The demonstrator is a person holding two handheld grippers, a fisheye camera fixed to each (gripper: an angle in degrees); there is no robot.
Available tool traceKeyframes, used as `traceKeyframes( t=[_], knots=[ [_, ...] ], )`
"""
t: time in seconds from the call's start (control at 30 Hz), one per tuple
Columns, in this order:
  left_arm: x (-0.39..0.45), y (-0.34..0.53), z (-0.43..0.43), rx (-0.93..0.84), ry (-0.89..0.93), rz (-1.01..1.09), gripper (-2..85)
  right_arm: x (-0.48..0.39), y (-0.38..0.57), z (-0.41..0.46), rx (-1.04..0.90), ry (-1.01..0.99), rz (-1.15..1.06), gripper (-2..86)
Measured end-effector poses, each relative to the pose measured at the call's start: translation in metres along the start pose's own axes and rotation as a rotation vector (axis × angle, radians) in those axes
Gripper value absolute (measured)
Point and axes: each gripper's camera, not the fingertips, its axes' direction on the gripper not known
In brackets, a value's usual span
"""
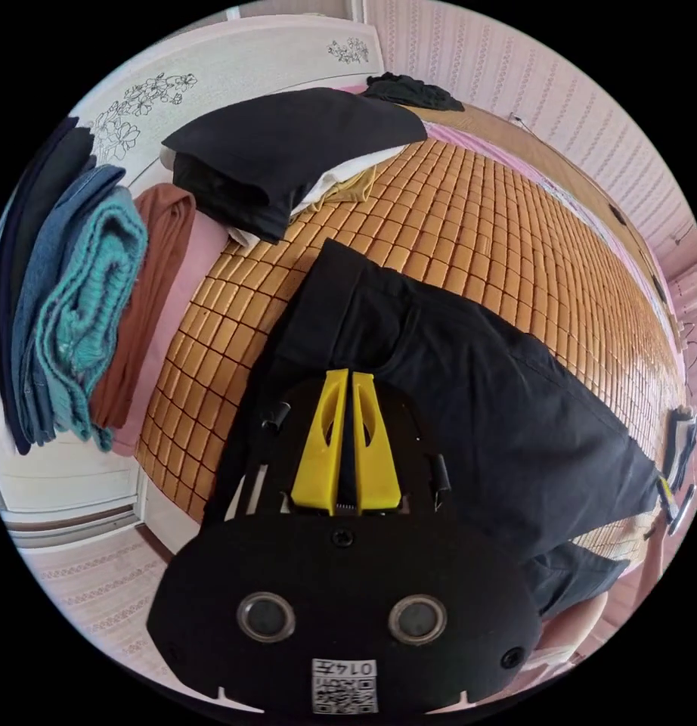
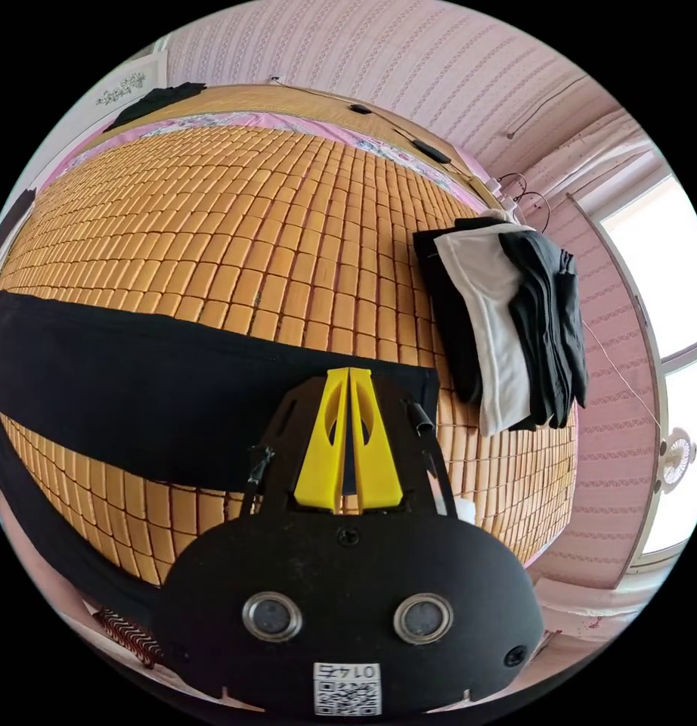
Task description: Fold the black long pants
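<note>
Lying flat across bamboo mat, black long pants

Pants lie across the mat, clothes stack just beyond.

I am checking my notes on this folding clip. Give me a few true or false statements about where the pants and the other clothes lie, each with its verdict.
1. The black long pants lie on a woven bamboo mat. True.
2. The left tongs have their yellow jaws spread wide apart. False: the jaws stand close together over the pants.
3. In the left gripper view, a stack of folded clothes with a teal knit piece lies at the mat's edge. True.
4. In the right gripper view, the pile of black and white clothes sits on top of the pants. False: it lies apart from them, on the mat.
5. The right tongs are over the end of a pant leg. True.
</note>
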Motion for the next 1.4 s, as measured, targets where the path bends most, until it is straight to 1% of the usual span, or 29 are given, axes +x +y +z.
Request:
traceKeyframes(
  t=[0.03, 0.07, 0.1, 0.13, 0.2, 0.27, 0.3, 0.33, 0.4, 0.43, 0.5, 0.53, 0.6, 0.67, 0.77, 0.83, 0.93, 0.97, 1.03, 1.1, 1.17, 1.23, 1.33, 1.4],
  knots=[
    [0.002, -0.003, 0.001, 0.005, -0.033, 0.018, -0.6, -0.002, -0.008, 0.002, 0.022, -0.012, -0.026, -0.9],
    [0.005, -0.008, 0.004, 0.005, -0.08, 0.035, -0.8, -0.004, -0.018, 0.007, 0.005, -0.03, -0.034, -0.9],
    [0.001, -0.012, 0.007, 0.009, -0.089, 0.012, -0.9, -0.005, -0.022, 0.01, -0.001, -0.038, -0.037, -0.9],
    [-0.002, -0.013, 0.009, 0.015, -0.07, -0.011, -0.9, -0.007, -0.031, 0.013, 0.009, -0.045, -0.036, -0.9],
    [-0.016, -0.017, 0.013, 0.051, 0.034, -0.109, -0.9, -0.01, -0.043, 0.021, -0.01, -0.044, -0.028, -0.9],
    [-0.02, -0.018, 0.015, 0.046, 0.086, -0.14, -0.9, -0.004, -0.053, 0.025, -0.053, -0.055, -0.006, -0.6],
    [-0.019, -0.018, 0.013, 0.033, 0.105, -0.133, -0.8, 0.0, -0.053, 0.023, -0.051, -0.068, 0.0, -0.5],
    [-0.017, -0.017, 0.01, 0.038, 0.105, -0.124, -0.8, 0.013, -0.047, 0.013, -0.003, -0.098, 0.025, -0.2],
    [-0.001, -0.001, -0.019, 0.16, 0.139, 0.001, -0.5, 0.038, -0.027, -0.008, 0.076, -0.162, 0.06, 1.4],
    [0.006, 0.006, -0.027, 0.186, 0.15, 0.05, -0.4, 0.057, -0.006, -0.02, 0.108, -0.201, 0.069, 3.5],
    [0.045, 0.047, -0.056, 0.237, 0.204, 0.289, 0.4, 0.085, 0.034, -0.034, 0.119, -0.211, 0.088, 6.9],
    [0.058, 0.06, -0.061, 0.233, 0.226, 0.355, 0.6, 0.104, 0.065, -0.038, 0.105, -0.2, 0.117, 7.5],
    [0.111, 0.115, -0.073, 0.177, 0.315, 0.563, 2.7, 0.127, 0.112, -0.038, 0.054, -0.192, 0.175, 7.9],
    [0.151, 0.154, -0.075, 0.126, 0.398, 0.667, 4.7, 0.143, 0.165, -0.028, -0.032, -0.236, 0.24, 8.1],
    [0.213, 0.202, -0.069, 0.048, 0.528, 0.771, 5.7, 0.141, 0.2, -0.008, -0.094, -0.303, 0.239, 8.1],
    [0.242, 0.218, -0.067, 0.042, 0.553, 0.791, 5.9, 0.136, 0.205, 0.003, -0.091, -0.33, 0.224, 7.6],
    [0.279, 0.228, -0.066, 0.038, 0.557, 0.819, 5.8, 0.135, 0.2, 0.024, -0.159, -0.348, 0.188, 3.5],
    [0.289, 0.229, -0.063, 0.019, 0.563, 0.825, 5.8, 0.14, 0.199, 0.025, -0.149, -0.36, 0.17, 0.9],
    [0.298, 0.228, -0.063, -0.013, 0.564, 0.826, 5.7, 0.153, 0.196, 0.021, -0.113, -0.397, 0.153, -0.2],
    [0.299, 0.227, -0.072, 0.026, 0.576, 0.803, 5.5, 0.173, 0.192, 0.015, -0.054, -0.434, 0.183, -0.6],
    [0.3, 0.226, -0.078, 0.049, 0.548, 0.799, 5.5, 0.194, 0.181, 0.013, 0.012, -0.479, 0.234, -0.6],
    [0.302, 0.226, -0.078, 0.054, 0.517, 0.8, 5.5, 0.198, 0.17, 0.023, 0.004, -0.468, 0.256, -0.5],
    [0.307, 0.225, -0.061, 0.013, 0.464, 0.79, 5.6, 0.197, 0.16, 0.042, -0.107, -0.34, 0.313, -0.6],
    [0.308, 0.222, -0.047, -0.048, 0.471, 0.76, 5.6, 0.195, 0.164, 0.032, -0.051, -0.344, 0.301, -0.7]
  ],
)
